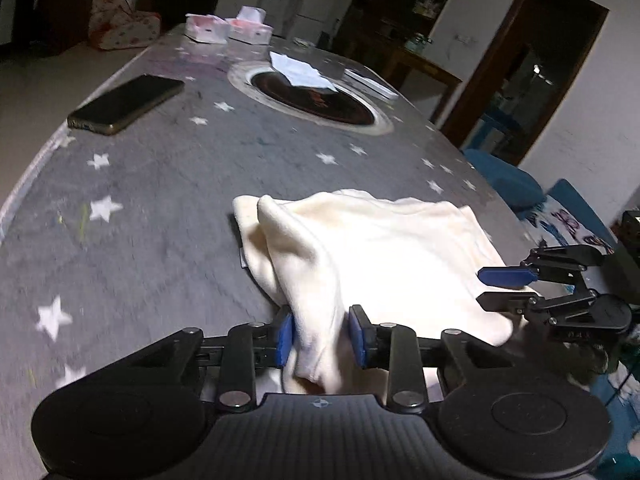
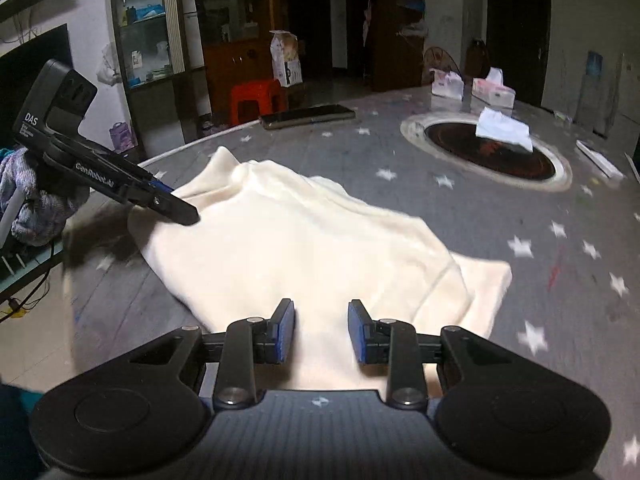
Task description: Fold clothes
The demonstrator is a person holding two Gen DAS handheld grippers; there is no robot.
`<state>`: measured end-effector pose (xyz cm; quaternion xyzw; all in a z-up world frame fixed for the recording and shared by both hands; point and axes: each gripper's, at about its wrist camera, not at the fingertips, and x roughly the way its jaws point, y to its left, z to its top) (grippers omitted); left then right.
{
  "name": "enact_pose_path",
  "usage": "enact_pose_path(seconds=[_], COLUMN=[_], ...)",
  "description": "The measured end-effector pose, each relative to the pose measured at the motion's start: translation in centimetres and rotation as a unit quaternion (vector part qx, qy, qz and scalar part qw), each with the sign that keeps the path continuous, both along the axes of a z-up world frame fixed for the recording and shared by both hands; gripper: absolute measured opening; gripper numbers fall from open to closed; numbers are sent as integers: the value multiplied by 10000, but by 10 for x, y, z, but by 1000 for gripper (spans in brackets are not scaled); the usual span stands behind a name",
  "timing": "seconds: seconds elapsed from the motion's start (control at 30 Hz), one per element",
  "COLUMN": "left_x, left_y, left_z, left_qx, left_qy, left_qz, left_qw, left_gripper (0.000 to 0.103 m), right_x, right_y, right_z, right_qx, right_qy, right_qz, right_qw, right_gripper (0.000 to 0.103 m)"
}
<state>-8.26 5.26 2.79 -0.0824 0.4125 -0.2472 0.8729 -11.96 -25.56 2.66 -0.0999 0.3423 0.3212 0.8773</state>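
Garment (image 1: 372,248) bunched in left gripper (image 1: 320,334) — right gripper (image 2: 321,330) gapes.

home, dining room | star-print table (image 1: 160,184) | tissue boxes (image 1: 228,28) | fridge (image 1: 316,0) | glass cabinet (image 2: 160,20)

Cream garment (image 2: 304,248) on star-print table (image 2: 520,280); right hand-held gripper (image 2: 321,330) jaws apart over hem.

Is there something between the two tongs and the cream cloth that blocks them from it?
Nothing visible does. The cream cloth already runs between the fingers of the left tongs, and the fingers of the right tongs are open directly over it. The phone and tissue boxes lie farther off on the table.
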Motion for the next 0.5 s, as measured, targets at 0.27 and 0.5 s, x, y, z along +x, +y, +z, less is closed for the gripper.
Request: enact_pose_path(seconds=[0.27, 0.5], left_x=[-17, -21], left_y=[10, -11], left_z=[17, 38], left_qx=[557, 599], left_qy=[-461, -1068], left_qz=[527, 250], left_qw=[9960, 9922], left_gripper=[37, 35], right_x=[-26, 17], right_y=[-32, -66], right_z=[15, 11], right_qx=[376, 739], right_qy=[1, 157], right_qz=[-475, -1425], right_qw=[9982, 9869], right_gripper=[27, 26])
